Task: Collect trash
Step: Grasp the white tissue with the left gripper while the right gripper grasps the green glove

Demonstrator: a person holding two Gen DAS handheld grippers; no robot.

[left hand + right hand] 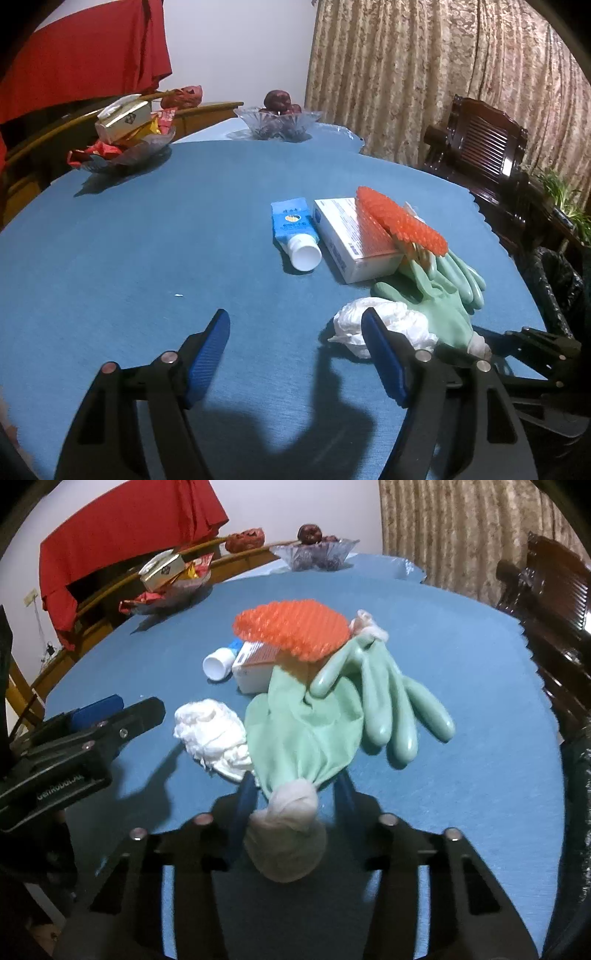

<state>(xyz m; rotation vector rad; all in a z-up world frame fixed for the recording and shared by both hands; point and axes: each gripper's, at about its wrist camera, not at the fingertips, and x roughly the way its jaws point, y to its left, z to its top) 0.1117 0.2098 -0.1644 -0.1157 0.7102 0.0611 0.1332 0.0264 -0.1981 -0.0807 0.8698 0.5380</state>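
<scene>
A crumpled white tissue (388,325) (212,734) lies on the blue tablecloth (147,229). A green rubber glove (443,291) (332,709) lies beside it, its white cuff (286,834) between my right gripper's fingers. My right gripper (293,794) is closed around the cuff end. My left gripper (295,354) is open and empty, its right finger next to the tissue. A blue-white tube (295,232) (218,664), a white box (354,240) (255,664) and an orange spiky brush (399,221) (291,631) lie behind.
Two glass bowls stand at the far side, one with snack wrappers (125,136) (170,583), one with dark fruit (279,118) (314,550). A dark wooden chair (480,147) and a black bag (557,280) are at the right edge.
</scene>
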